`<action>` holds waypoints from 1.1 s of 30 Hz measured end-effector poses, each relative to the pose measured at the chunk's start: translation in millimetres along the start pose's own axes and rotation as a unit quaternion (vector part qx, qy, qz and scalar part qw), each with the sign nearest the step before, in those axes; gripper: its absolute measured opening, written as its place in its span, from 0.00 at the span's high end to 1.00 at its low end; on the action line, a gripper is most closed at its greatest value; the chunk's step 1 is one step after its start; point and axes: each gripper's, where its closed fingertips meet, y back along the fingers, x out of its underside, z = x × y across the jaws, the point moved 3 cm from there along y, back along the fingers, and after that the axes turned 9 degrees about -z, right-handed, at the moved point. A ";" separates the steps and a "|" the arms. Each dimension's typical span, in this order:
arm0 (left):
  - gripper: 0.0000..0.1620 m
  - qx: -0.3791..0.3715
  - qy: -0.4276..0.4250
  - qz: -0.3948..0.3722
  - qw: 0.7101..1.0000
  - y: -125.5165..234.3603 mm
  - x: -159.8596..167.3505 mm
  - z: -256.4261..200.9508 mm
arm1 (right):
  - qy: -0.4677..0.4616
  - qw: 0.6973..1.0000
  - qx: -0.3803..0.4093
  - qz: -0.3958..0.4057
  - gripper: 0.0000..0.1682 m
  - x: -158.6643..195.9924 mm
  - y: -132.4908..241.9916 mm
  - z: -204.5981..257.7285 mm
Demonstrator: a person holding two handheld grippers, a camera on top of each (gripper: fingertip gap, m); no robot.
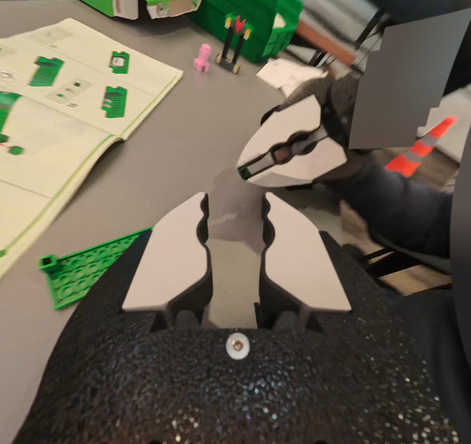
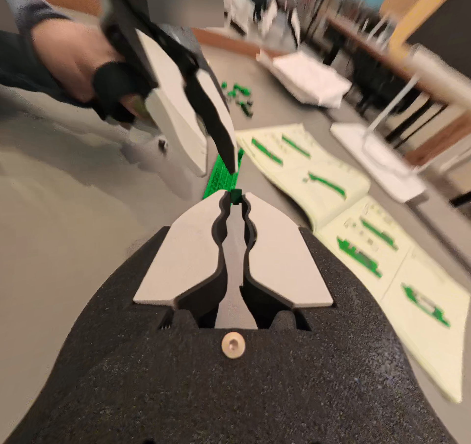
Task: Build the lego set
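1. A grey bench (image 1: 209, 116) carries everything.
2. On it lie an open instruction booklet (image 1: 76, 116), a green studded plate (image 1: 76, 276) and green boxes (image 1: 244, 9).
3. A pink figure (image 1: 202, 58) and a small wheeled model (image 1: 233, 47) stand beside each other.
4. Loose green pieces (image 2: 239, 98) are scattered farther back.

The table (image 1: 178, 131) is plain grey. On it, the studded baseplate (image 1: 76, 276) is bright green, the same green as the small brick (image 2: 235, 195) and the loose bricks (image 2: 239, 95). The open instruction booklet (image 1: 63, 116) has pale cream pages with green pictures. A small figure (image 1: 202, 57) is pink. Both grippers have light grey fingers (image 1: 175, 253) with black inner edges on speckled black bodies. The cone (image 1: 423, 146) is orange with grey bands.
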 end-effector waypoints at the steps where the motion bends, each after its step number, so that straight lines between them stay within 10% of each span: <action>1: 0.77 0.017 0.022 -0.017 0.999 0.3 -3.5 -2.4 | 0.032 0.999 0.009 -0.022 0.95 -7.1 0.6 1.6; 13: 0.95 0.054 0.030 -0.035 0.997 0.0 -13.8 -16.3 | 0.242 0.967 0.082 0.005 0.95 -23.7 -2.9 8.7; 33: 0.93 0.019 -0.002 -0.023 1.000 -3.5 -16.9 -9.0 | 0.326 0.939 0.105 0.032 0.95 -21.2 -8.9 7.4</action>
